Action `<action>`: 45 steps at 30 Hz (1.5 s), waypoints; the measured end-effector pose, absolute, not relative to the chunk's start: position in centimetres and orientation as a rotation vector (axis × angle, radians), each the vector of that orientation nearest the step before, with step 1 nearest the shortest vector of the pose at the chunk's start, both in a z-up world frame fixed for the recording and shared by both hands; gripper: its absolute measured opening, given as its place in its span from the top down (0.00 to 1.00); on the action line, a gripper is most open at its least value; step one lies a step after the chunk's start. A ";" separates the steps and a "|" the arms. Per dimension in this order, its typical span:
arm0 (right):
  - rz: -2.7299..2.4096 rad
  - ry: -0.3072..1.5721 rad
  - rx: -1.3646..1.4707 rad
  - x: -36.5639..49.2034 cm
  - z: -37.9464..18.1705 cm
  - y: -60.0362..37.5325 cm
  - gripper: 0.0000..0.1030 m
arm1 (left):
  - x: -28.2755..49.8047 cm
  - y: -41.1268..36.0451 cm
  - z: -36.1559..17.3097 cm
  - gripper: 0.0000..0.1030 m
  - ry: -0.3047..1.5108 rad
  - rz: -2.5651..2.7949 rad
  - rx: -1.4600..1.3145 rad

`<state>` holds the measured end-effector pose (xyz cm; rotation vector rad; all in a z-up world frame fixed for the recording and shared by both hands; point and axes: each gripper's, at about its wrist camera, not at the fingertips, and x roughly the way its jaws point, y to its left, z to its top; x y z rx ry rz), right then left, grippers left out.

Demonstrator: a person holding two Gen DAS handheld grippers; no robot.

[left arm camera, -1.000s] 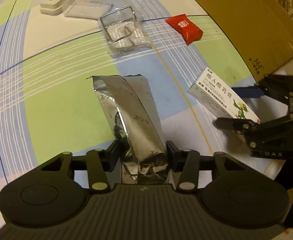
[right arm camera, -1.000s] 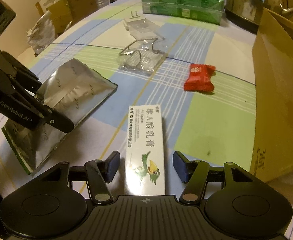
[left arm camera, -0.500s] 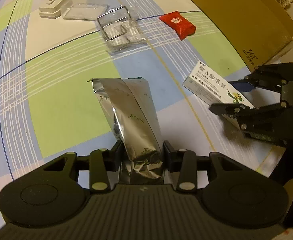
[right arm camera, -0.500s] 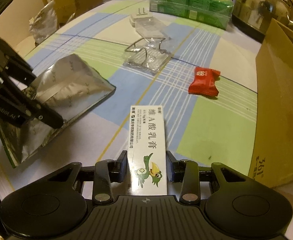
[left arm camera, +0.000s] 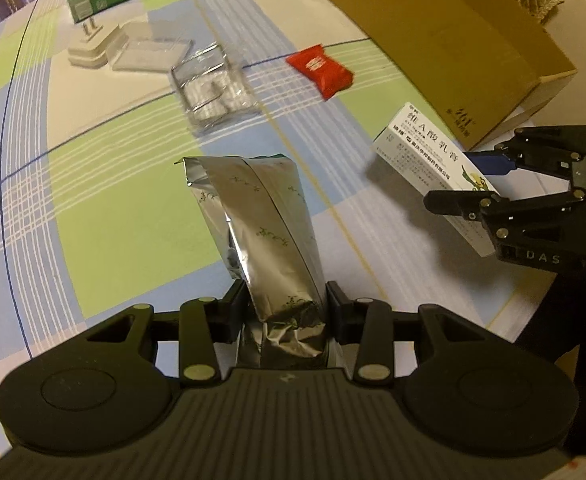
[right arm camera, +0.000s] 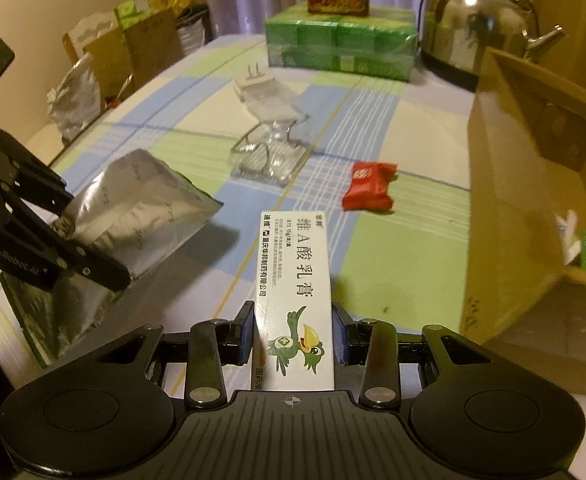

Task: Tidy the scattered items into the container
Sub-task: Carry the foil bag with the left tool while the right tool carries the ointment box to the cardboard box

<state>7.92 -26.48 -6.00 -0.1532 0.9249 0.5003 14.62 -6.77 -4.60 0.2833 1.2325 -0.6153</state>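
Both grippers are loaded and have come up off the table since a second ago. The right gripper, which then sat wide open around the ointment box, is now clenched on its long sides and carries it clear of the tablecloth, closer to the cardboard box. The left gripper stays clamped on the crumpled bottom of the foil pouch, and that too hangs above the cloth with a shadow beneath.

The ointment box is a slim white carton printed with dark characters and a green cartoon bird near the gripped end. The pouch is creased silver foil with faint green sprigs, its far end flat and sealed.

Left on the checked blue, green and cream cloth are a red crinkly snack packet, a clear plastic bag with a wire frame, a flat clear case and a white plug. Seen from the right wrist, the open cardboard box already holds a small green-and-white carton. Behind stand green wrapped packs and a shiny steel kettle.
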 end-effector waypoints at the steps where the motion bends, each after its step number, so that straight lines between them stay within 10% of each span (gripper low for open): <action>1: 0.496 0.917 -0.152 7.8 -5.5 -26.6 0.66 | 14.5 -7.0 -4.3 0.65 1.228 -0.620 0.284; 45: 0.250 0.687 -0.010 8.9 6.1 -40.2 0.66 | 15.7 -20.9 7.5 0.65 1.037 -0.781 0.272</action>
